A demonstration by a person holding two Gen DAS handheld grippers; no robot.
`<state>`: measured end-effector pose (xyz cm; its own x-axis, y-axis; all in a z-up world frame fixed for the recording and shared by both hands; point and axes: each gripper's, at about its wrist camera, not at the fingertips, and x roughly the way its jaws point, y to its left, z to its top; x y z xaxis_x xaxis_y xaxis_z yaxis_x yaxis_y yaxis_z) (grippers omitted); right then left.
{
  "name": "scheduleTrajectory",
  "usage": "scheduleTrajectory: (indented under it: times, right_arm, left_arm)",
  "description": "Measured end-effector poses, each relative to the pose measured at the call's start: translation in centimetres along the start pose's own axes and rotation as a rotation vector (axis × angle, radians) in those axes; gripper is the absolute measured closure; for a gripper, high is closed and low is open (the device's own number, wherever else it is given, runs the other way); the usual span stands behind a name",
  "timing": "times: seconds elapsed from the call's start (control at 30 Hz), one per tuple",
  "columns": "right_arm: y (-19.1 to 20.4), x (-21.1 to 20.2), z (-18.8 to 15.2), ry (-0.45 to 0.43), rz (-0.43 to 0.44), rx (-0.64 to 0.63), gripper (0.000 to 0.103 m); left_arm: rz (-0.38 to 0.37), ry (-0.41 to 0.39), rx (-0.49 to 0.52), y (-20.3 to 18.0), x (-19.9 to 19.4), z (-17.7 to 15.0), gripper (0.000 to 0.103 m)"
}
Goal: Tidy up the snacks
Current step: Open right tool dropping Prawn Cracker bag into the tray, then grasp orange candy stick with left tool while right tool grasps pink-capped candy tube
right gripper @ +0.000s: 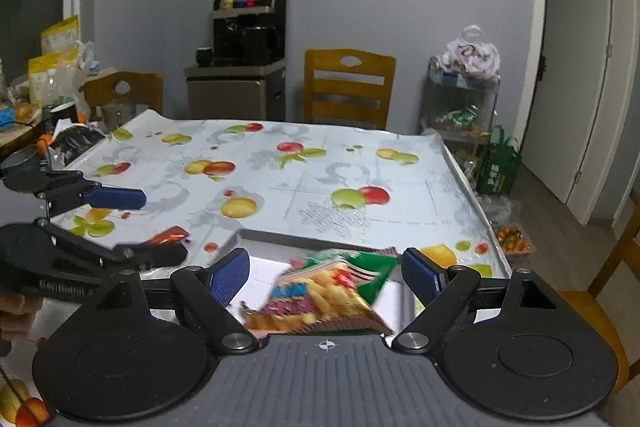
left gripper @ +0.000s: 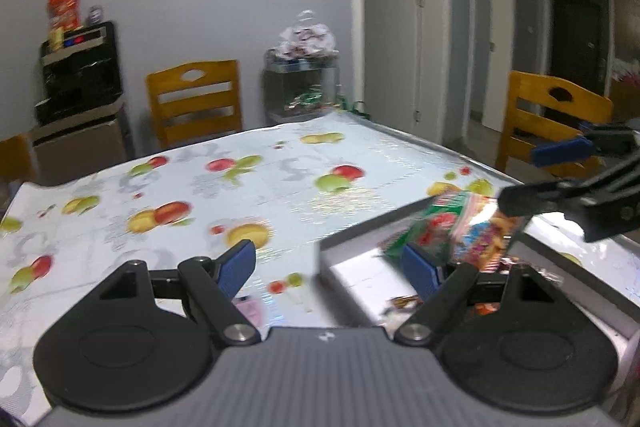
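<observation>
A green and orange snack bag (right gripper: 332, 291) shows blurred over the white box (right gripper: 280, 238) at the table's near edge. It lies between the blue pads (right gripper: 230, 279) of my right gripper (right gripper: 326, 277), which is open with a gap on each side of the bag. In the left wrist view the same snack bag (left gripper: 460, 233) tilts inside the box (left gripper: 352, 267), just under the right gripper (left gripper: 520, 177). My left gripper (left gripper: 328, 271) is open and empty over the box's left rim. It appears as the left gripper (right gripper: 164, 225) beside a red wrapper (right gripper: 168, 235).
A fruit-print cloth covers the table (right gripper: 320, 171). Small wrappers (left gripper: 400, 303) lie in the box and a pink packet (left gripper: 250, 307) lies on the cloth. Wooden chairs (right gripper: 348, 87) (left gripper: 552, 123) ring the table. A cluttered side table (right gripper: 48, 99) stands left; oranges (right gripper: 512, 239) are on the floor.
</observation>
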<state>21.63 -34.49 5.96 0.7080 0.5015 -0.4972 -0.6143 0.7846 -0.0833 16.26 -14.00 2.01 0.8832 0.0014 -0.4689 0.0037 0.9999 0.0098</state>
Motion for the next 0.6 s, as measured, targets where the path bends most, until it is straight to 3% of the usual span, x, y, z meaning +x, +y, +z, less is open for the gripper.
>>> scheduleTrajectory:
  times: [0.37, 0.6]
  right_arm:
    - [6.2, 1.7, 1.0, 0.02, 0.087, -0.064, 0.021]
    - [9.7, 3.0, 1.2, 0.045, 0.125, -0.104, 0.021]
  left_arm:
    - [0.083, 0.038, -0.156, 9.2, -2.8, -3.1, 0.022]
    - [0.093, 0.092, -0.187, 11.0, -1.1, -5.1, 0.023]
